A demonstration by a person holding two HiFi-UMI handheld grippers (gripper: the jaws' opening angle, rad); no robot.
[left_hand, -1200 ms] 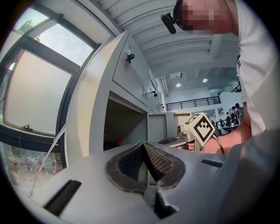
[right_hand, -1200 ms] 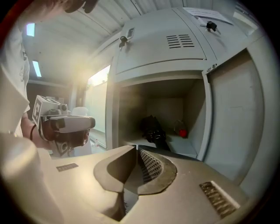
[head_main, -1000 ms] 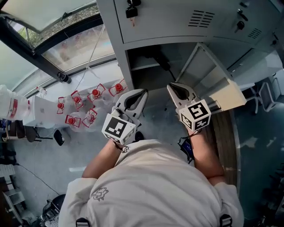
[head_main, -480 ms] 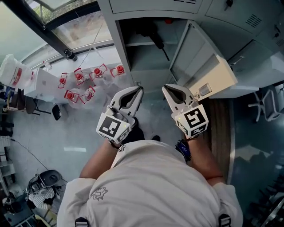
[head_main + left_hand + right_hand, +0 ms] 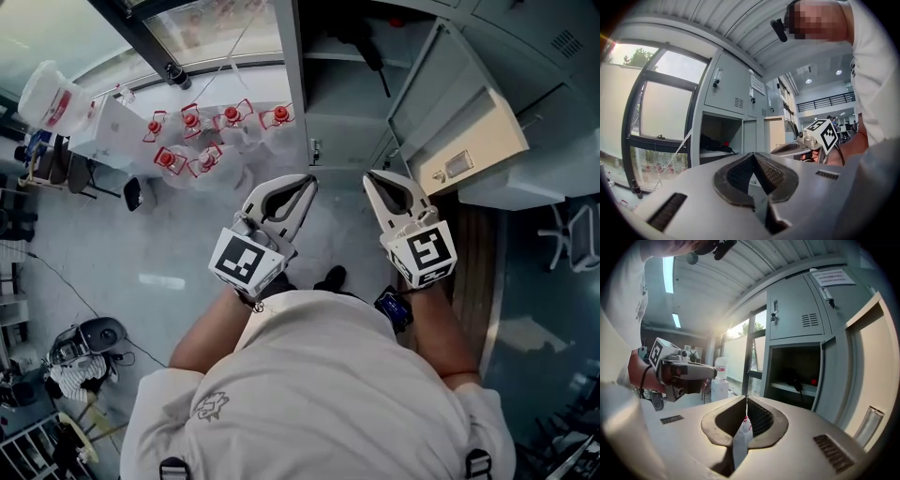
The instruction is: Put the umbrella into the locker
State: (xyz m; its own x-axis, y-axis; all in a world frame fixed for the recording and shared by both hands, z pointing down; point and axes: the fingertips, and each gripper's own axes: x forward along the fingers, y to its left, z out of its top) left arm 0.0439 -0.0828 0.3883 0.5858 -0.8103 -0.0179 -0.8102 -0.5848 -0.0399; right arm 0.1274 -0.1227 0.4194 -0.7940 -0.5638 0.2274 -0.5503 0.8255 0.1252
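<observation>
White T-shirt [image 5: 319, 394], dark wristband [image 5: 394, 309], pale grey left tool [image 5: 308, 179] and right tool [image 5: 369, 176] with black-and-white marker cubes [image 5: 246, 261]

Side by side: left gripper [image 5: 307, 180], right gripper [image 5: 371, 177], fingers pressed together.

Pale shelf [image 5: 713, 153] inside the open locker [image 5: 723, 89], a dark folded umbrella [image 5: 713, 144], apparently, lying along it.

Right gripper [image 5: 746, 403] closed, empty, before the open locker [image 5: 767, 372].
The umbrella [image 5: 793, 377] lies on the shelf ahead of its jaws; the left gripper [image 5: 712, 372] is to its left.
</observation>
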